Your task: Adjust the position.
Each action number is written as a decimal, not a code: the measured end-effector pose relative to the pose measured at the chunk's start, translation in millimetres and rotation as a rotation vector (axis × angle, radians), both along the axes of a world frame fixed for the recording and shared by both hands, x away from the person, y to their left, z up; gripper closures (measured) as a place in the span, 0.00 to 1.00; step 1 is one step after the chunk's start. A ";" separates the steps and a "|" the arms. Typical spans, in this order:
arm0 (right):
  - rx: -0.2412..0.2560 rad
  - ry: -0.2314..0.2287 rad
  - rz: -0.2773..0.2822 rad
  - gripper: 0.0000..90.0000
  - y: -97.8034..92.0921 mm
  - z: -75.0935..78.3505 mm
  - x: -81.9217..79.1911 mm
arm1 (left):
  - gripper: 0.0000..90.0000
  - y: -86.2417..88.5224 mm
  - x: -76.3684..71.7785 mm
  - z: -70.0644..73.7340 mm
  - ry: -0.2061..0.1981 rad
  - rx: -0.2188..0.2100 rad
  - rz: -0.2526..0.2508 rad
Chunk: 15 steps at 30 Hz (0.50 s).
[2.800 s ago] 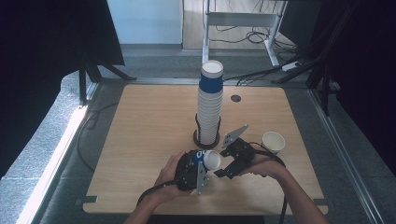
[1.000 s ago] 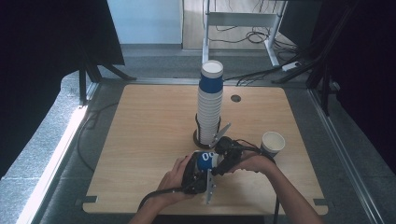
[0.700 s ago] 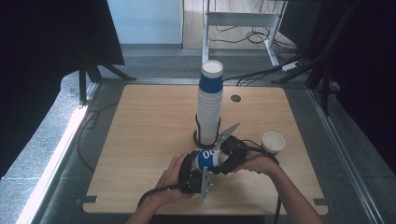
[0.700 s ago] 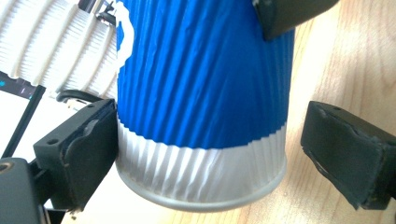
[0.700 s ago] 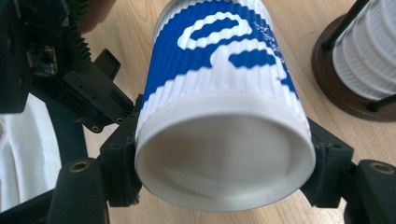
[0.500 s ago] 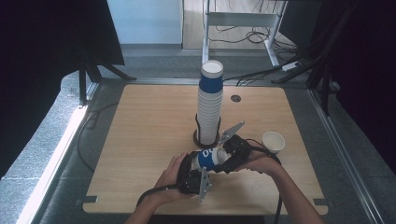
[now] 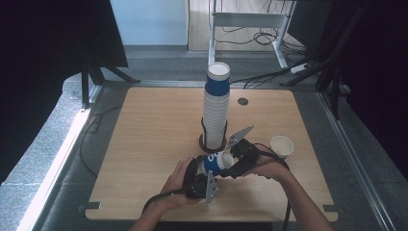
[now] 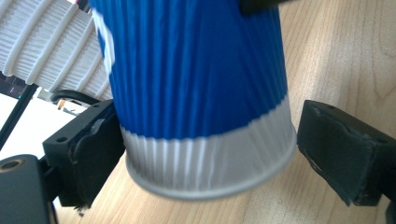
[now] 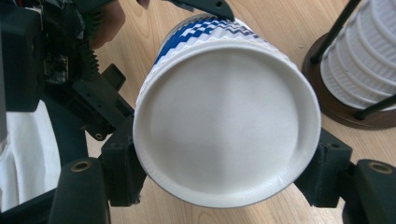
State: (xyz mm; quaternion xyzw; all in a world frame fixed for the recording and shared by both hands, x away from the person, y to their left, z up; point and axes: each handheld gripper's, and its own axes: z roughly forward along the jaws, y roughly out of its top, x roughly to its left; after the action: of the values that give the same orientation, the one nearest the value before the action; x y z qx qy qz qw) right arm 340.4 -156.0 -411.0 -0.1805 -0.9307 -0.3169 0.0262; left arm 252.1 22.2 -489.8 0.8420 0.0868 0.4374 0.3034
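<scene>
While both grippers meet low over the near middle of the counter (image 7: 144,144), a blue-and-white ribbed paper cup (image 7: 215,162) lies on its side between them, just in front of the tall stack of cups (image 7: 215,108) standing in its dark holder (image 7: 211,143). In the right gripper view, the right gripper (image 9: 224,186) has its two jaws set against opposite sides of the cup's white base end (image 9: 224,126), so it looks closed on the cup. In the left gripper view, the left gripper (image 8: 205,154) sits around the white band of the same cup (image 8: 196,93): one pad touches the cup wall, while the other stands a little apart from it, so this gripper is partly spread and not clamping.

The step in hand seems to be passing or pulling apart a cup between the two grippers. The main risk, as I judge it, is crushing: thin paper held near one end by hard jaws can buckle if the grip tightens or if the two hands pull in different directions. A slip is also possible, since the left gripper has contact on only one side; if the right one lets go first, the cup could drop and roll across the counter. The stack is near, so a wide swing of either hand could knock it. A single white cup (image 7: 281,146) stands well apart to the right.
</scene>
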 end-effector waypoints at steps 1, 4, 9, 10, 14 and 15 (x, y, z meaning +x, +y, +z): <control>-0.001 -0.002 0.001 0.33 1.7 -0.6 -0.2 | 0.09 -0.1 0.4 -0.1 0.000 0.006 0.005; 0.001 0.002 0.010 0.33 4.4 -1.1 -0.8 | 0.09 -0.7 1.8 0.1 0.003 -0.012 0.018; 0.003 -0.008 0.018 0.33 7.3 -2.7 -2.4 | 0.15 -1.2 2.5 1.7 -0.004 -0.031 0.026; 0.001 -0.005 0.025 0.33 7.6 -3.4 -2.7 | 0.17 -1.4 2.4 2.2 -0.004 -0.028 0.029; -0.008 -0.007 0.023 0.32 8.3 -5.2 -2.7 | 0.20 -2.5 1.9 0.3 -0.005 -0.021 0.023; -0.010 -0.005 0.026 0.32 8.1 -5.8 -2.4 | 0.20 -2.6 1.5 -0.1 -0.009 -0.018 0.019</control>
State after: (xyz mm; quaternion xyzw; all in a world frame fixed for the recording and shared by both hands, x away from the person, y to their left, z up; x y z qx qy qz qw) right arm 338.0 -147.9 -416.8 -0.1677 -0.9346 -0.3125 0.0270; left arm 253.7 19.6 -489.8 0.8366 0.0974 0.4432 0.3069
